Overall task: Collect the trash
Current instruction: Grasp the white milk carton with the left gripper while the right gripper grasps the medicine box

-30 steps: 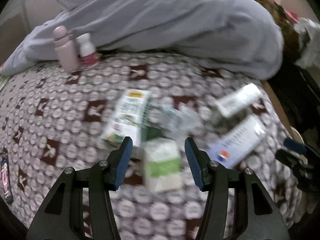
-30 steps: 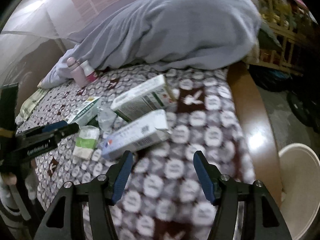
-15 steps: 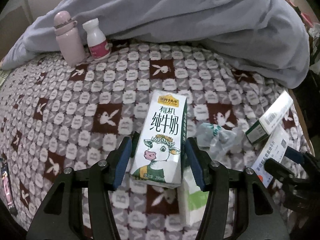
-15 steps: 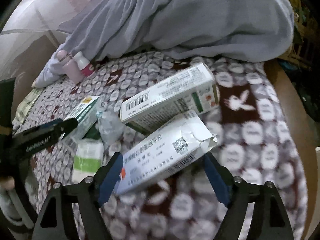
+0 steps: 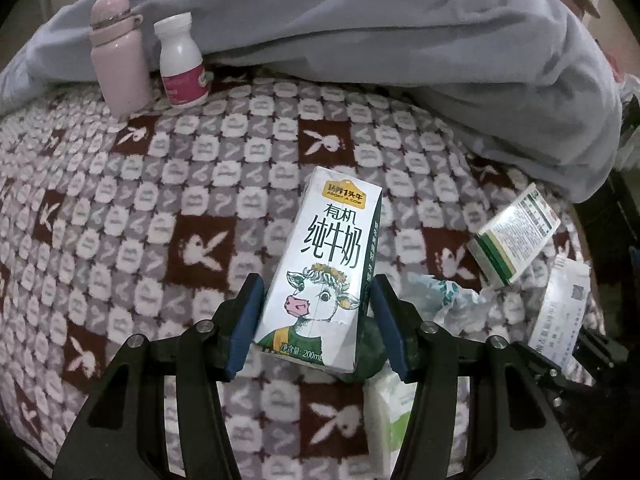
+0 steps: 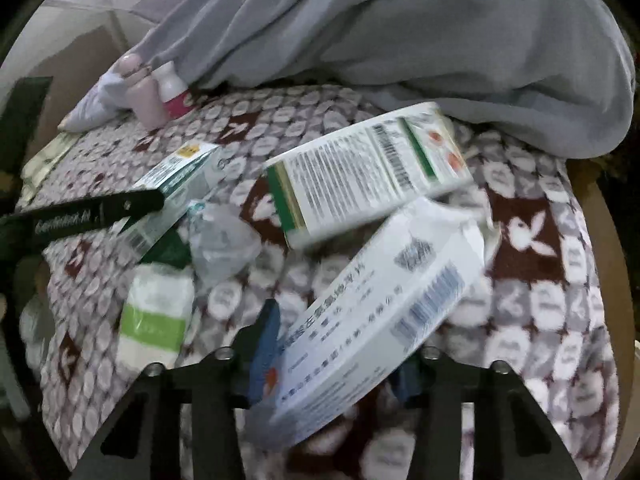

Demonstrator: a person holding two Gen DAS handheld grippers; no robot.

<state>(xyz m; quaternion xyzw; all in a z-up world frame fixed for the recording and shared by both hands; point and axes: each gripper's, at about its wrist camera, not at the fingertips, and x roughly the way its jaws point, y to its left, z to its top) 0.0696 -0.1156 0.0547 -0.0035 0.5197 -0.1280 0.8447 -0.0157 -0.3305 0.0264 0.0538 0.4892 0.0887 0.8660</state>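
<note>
Left tool [image 5: 316, 322]: compared with a second ago, it has come off the green-and-white packet and now straddles the lower end of the white milk carton with a cartoon cow [image 5: 326, 276], lower centre of the left view. Its jaws are part open; the carton's sides lie at or just beside the blue pads, and firm contact cannot be confirmed.

Right tool [image 6: 332, 354]: its jaws have just been closing and now pinch the long white-and-blue cardboard medicine box [image 6: 384, 304], lower centre of the right view, where they stood spread and empty before.

The crumpled clear plastic wrapper [image 5: 452, 300], the green-striped white box [image 6: 368, 172] and the green-and-white packet [image 6: 158, 316] lie nearby on the rabbit-patterned brown-and-grey blanket [image 5: 168, 184].
</note>
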